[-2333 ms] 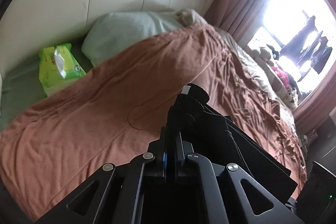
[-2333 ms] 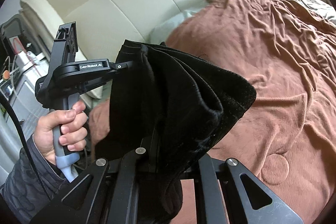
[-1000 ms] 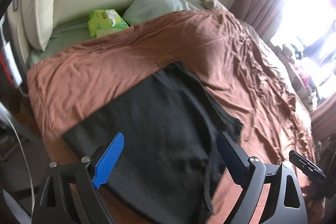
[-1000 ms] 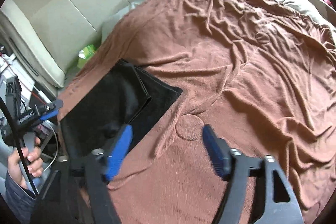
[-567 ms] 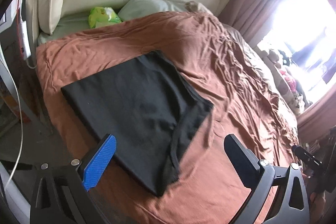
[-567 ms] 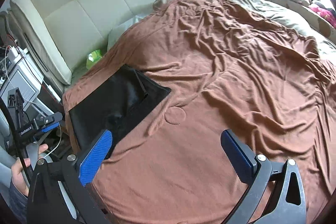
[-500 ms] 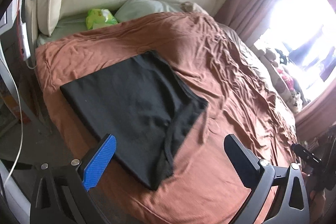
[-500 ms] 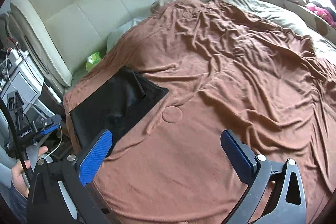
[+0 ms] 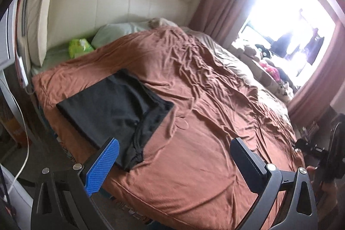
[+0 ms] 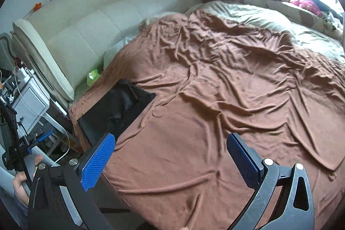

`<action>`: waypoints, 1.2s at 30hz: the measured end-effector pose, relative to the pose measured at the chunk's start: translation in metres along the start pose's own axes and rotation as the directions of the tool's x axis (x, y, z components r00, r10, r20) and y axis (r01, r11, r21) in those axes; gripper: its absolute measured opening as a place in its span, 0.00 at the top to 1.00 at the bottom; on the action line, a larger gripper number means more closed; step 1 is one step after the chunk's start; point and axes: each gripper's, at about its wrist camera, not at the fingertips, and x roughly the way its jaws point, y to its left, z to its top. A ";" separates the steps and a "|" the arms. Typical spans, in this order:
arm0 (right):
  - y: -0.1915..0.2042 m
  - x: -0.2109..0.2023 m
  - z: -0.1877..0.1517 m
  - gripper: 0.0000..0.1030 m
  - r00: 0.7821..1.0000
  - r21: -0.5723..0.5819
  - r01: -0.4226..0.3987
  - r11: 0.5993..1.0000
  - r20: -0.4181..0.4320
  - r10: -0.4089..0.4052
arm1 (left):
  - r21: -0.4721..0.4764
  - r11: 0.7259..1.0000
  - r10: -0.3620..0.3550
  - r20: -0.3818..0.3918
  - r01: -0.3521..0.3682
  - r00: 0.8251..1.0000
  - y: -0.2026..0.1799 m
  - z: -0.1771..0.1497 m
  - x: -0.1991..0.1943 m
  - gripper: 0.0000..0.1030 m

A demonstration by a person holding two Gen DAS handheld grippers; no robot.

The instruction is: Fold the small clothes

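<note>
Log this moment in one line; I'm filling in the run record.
left hand-held gripper: open, empty | right hand-held gripper: open, empty | black garment: folded flat on brown blanket, near bed corner

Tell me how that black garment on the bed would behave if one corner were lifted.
The black garment lies flat with a curling edge, so it likely droops limply and unfolds. It looks thin, so probably light. The brown blanket might drag slightly.

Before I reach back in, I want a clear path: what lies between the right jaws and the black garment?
Only bare brown blanket, seen in the right wrist view; black garment.
</note>
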 end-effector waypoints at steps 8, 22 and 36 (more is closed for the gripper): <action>-0.006 -0.075 -0.039 0.00 0.998 0.010 0.021 1.000 0.064 -0.021 | 0.093 0.996 -0.014 0.027 0.012 1.000 -0.047 -0.018 -0.048 0.00; -0.008 -0.181 -0.109 0.00 0.987 0.022 0.095 0.995 0.126 -0.097 | 0.243 0.968 -0.073 0.029 0.064 0.997 -0.120 -0.068 -0.117 0.00; -0.028 -0.259 -0.186 0.00 0.952 -0.005 0.162 0.987 0.263 -0.155 | 0.376 0.926 -0.077 0.108 0.031 0.991 -0.190 -0.123 -0.164 0.00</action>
